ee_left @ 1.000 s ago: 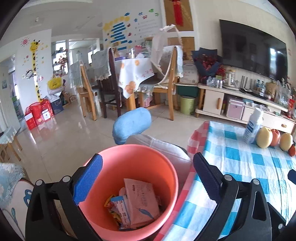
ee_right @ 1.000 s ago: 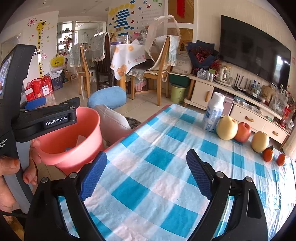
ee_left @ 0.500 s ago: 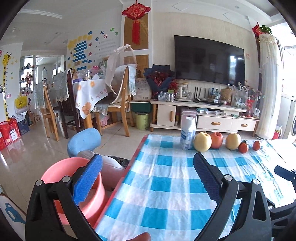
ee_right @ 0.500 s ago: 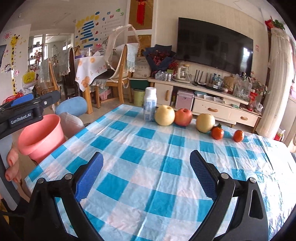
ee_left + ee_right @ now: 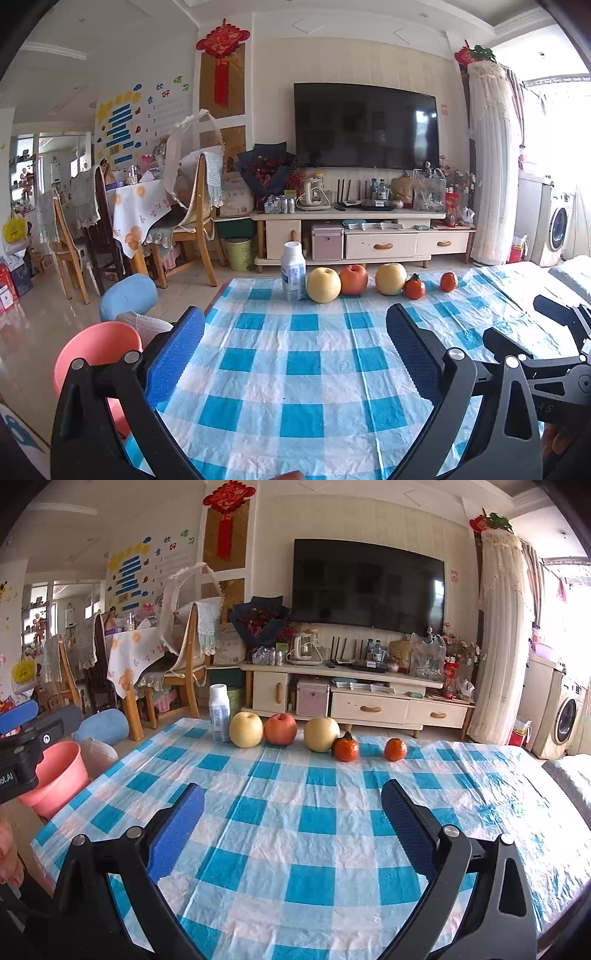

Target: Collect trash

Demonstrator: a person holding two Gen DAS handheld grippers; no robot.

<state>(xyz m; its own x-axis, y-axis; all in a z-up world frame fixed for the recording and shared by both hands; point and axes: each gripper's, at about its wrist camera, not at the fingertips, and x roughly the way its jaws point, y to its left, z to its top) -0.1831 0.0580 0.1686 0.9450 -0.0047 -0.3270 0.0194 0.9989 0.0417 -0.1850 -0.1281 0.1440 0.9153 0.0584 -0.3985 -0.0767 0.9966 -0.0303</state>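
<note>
A big black TV (image 5: 365, 125) hangs on the pale far wall. Under it stands a long cream TV cabinet (image 5: 369, 236) with drawers. A red knot decoration (image 5: 222, 51) hangs to the left of the TV. Far left are wooden chairs (image 5: 199, 214) and a dining table (image 5: 136, 210) with a white cloth. The floor (image 5: 33, 325) is shiny tile. Bright light comes in at the right, by the washing machine (image 5: 559, 229).

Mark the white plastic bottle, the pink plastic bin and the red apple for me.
white plastic bottle (image 5: 219, 716), right wrist view, on its printed label.
pink plastic bin (image 5: 61, 771), right wrist view, on its outer wall.
red apple (image 5: 353, 279), left wrist view, on its front.
</note>
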